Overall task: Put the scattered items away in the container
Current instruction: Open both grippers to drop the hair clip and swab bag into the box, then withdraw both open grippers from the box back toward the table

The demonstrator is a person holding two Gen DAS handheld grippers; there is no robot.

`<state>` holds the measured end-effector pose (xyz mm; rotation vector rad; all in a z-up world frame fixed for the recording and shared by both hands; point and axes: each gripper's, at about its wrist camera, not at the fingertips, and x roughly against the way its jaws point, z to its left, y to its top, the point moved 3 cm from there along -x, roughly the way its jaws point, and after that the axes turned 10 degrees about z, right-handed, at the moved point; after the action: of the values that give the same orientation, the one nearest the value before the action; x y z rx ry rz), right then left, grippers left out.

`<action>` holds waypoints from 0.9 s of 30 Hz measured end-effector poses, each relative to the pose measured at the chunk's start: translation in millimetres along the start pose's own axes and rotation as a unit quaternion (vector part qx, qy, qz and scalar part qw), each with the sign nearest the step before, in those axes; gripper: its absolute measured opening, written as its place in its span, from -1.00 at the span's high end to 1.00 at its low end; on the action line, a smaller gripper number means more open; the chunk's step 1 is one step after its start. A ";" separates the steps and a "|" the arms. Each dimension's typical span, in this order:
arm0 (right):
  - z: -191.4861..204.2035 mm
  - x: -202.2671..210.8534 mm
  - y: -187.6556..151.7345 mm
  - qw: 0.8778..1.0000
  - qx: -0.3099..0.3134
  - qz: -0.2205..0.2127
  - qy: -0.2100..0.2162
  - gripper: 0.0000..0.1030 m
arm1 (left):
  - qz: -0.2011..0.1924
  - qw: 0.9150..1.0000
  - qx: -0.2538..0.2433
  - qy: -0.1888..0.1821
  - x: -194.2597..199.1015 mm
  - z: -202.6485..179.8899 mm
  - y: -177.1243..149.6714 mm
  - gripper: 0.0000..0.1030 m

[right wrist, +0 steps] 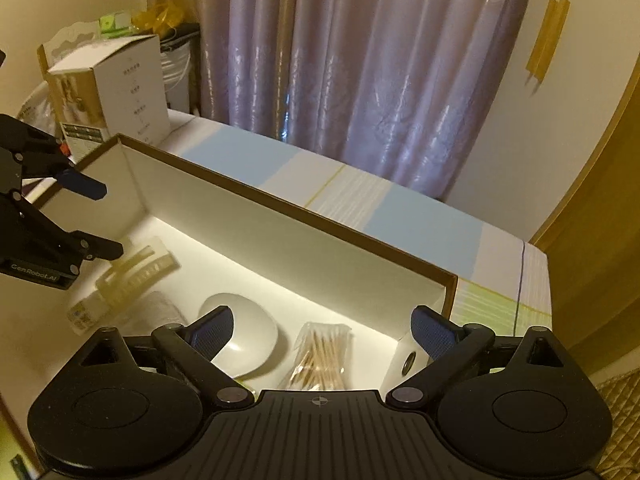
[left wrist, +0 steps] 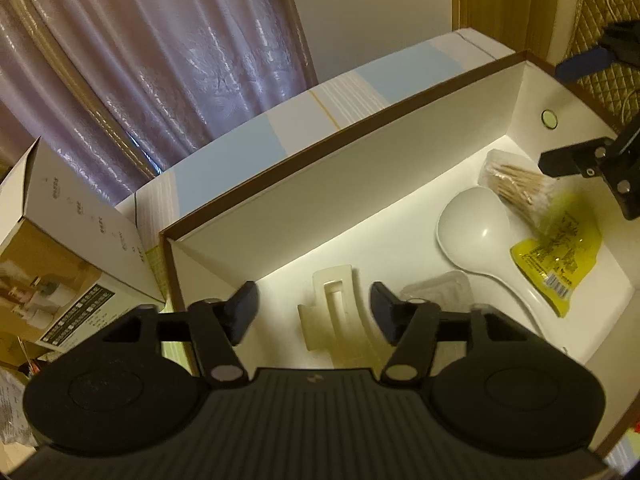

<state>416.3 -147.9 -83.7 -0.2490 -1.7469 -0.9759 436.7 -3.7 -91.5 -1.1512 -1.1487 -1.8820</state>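
Both grippers, left gripper (left wrist: 312, 312) and right gripper (right wrist: 322, 332), are hovering wide open and empty over the brown-rimmed white cardboard box (left wrist: 360, 184); dipping carelessly risks snagging the cream plastic hair claw (left wrist: 334, 312).

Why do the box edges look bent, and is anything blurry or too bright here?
Left wrist view: the fisheye lens bows the white box rim, a bright strip glares along its floor, and the yellow packet smears with motion blur. Right wrist view: the same bowing and glare, corners dark, and the hair clip looks soft.
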 end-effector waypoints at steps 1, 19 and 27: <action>0.5 2.4 -1.8 1.000 -0.003 0.006 0.002 -0.95 | -0.001 1.000 0.002 0.000 2.6 0.4 -1.2 -0.33; 19.3 54.7 -39.5 0.998 -0.054 -0.001 0.011 -0.95 | -0.022 0.999 0.039 -0.006 66.2 -13.7 -25.3 -0.88; 29.3 88.0 -61.5 0.995 -0.095 -0.016 0.024 -0.95 | -0.045 0.998 0.050 -0.013 109.7 -26.4 -47.3 -0.94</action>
<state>323.7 -191.5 -40.2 -0.3172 -1.6196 -1.1627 342.7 -16.7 -14.3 -1.0877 -1.3138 -1.8571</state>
